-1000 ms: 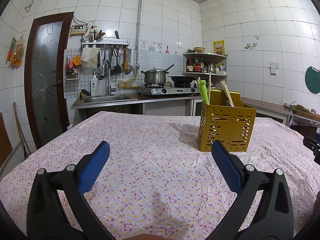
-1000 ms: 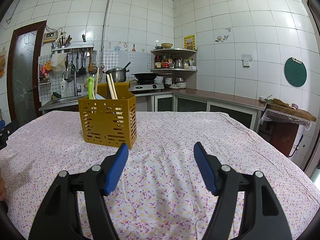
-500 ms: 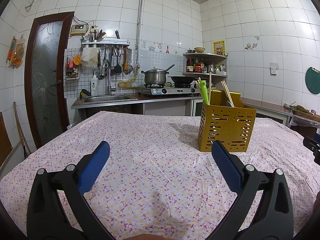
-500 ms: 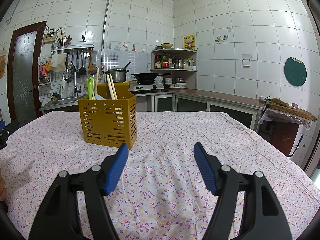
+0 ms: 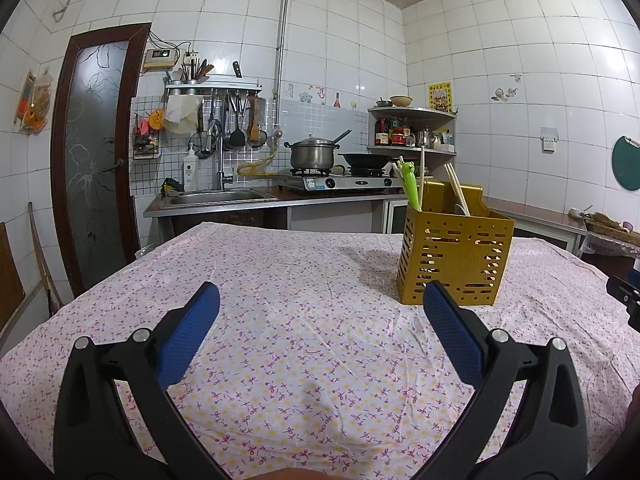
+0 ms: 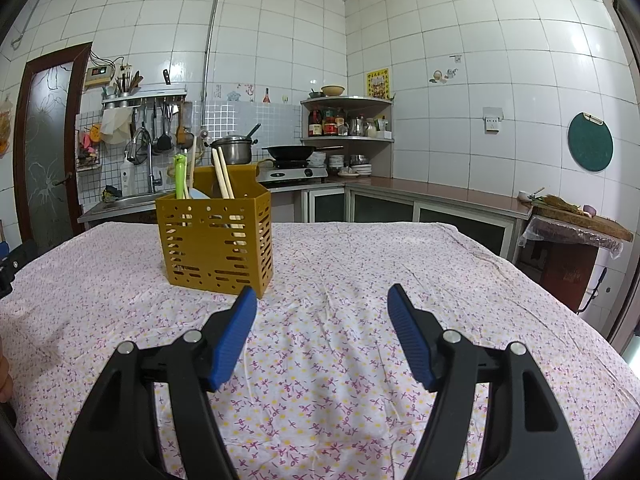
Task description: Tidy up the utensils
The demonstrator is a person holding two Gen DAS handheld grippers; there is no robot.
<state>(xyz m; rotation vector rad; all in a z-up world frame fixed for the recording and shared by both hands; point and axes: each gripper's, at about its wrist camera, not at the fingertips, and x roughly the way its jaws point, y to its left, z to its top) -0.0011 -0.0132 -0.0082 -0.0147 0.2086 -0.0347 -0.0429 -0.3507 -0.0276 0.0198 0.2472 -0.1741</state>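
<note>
floral cloth table [image 5: 304,264], slotted yellow plastic caddy [image 6: 216,240], upright chopsticks [image 6: 223,178]

Even, fairly bright indoor light fills both my wrist views, with glare patches on the glossy wall tiles [image 6: 580,44]. A soft shadow falls left of the yellow utensil holder [image 5: 456,256] across the tablecloth [image 5: 304,280]. Fisheye distortion bows the walls; dark vignetting rings each frame. Focus is sharp throughout.

Black hand-held gripper [image 5: 320,300], blue ribbed pads [image 5: 188,336], silver screws [image 5: 141,334]
</note>
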